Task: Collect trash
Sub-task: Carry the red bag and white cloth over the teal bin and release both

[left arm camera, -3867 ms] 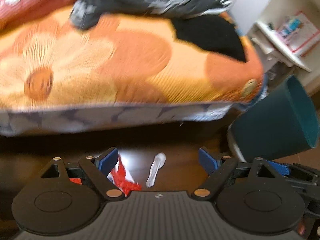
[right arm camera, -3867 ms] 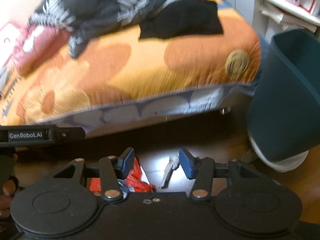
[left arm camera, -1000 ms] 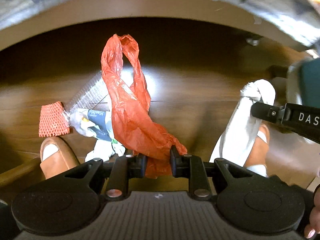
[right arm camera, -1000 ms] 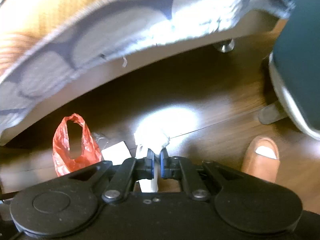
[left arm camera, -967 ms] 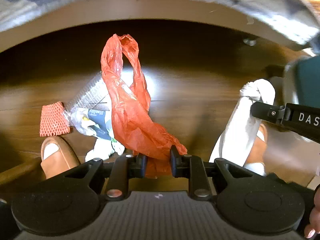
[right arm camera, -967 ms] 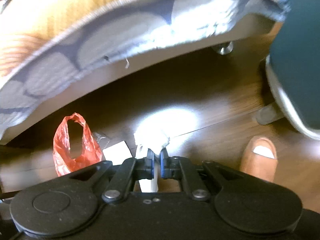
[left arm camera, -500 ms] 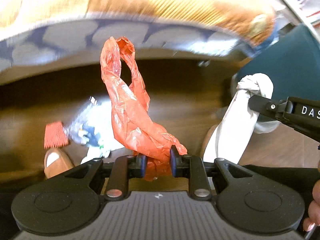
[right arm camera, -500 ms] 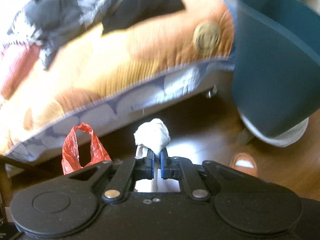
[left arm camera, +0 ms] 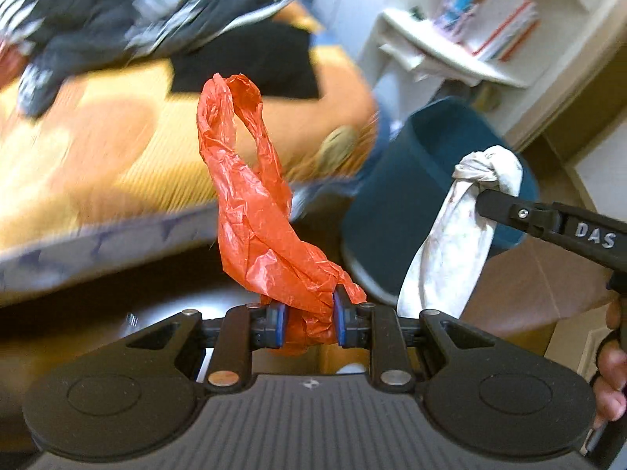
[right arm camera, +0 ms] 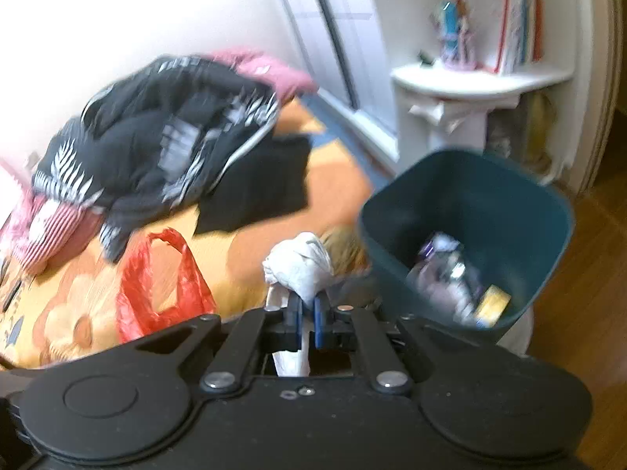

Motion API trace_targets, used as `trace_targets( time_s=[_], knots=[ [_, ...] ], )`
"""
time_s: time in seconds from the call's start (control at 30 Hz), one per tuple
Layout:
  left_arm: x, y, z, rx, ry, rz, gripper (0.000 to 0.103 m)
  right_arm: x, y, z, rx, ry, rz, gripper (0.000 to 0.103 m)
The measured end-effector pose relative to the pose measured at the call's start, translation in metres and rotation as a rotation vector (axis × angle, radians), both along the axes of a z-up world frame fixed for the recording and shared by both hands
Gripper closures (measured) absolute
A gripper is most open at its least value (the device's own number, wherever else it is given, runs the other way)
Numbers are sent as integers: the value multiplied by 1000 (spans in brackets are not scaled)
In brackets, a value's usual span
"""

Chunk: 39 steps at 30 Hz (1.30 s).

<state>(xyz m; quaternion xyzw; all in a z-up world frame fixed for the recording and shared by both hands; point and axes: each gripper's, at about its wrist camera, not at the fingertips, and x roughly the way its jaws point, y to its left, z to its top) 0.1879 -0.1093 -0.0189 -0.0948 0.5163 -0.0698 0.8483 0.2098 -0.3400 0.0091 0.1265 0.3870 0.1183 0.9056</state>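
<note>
Red bag (left arm camera: 258, 211) clamped in left tool (left arm camera: 307, 323); tilted downward.

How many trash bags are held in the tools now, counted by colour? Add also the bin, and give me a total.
Red plastic bag, clamped in the left tool: 1
White knotted bag, clamped in the right tool: 1
Dark teal bin, with some trash already inside: 1
Total: 3
</note>
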Motion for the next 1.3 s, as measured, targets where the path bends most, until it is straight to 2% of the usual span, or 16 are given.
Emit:
trace_targets(
  time_s=[0.3,0.53,0.67,0.87,1.13,1.3],
  knots=[
    [68,-71,62,14,-134,-119,81,33,-63,10,-31,-55,-108,97],
    [122,-132,67,42,-150,-210,81,57,-105,-6,-58,-46,-180,97],
    [143,-161,53,52,-134,-260,81,69,-122,-20,-75,-47,-199,97],
    [156,-196,10,88,-54,-342,81,86,-133,-49,-100,4,-207,97],
    [165,-216,-40,129,39,-388,81,99,-135,-85,-118,95,-191,96],
    [168,-223,-61,141,76,-394,81,101,-137,-96,-105,128,-201,88]
  ],
)
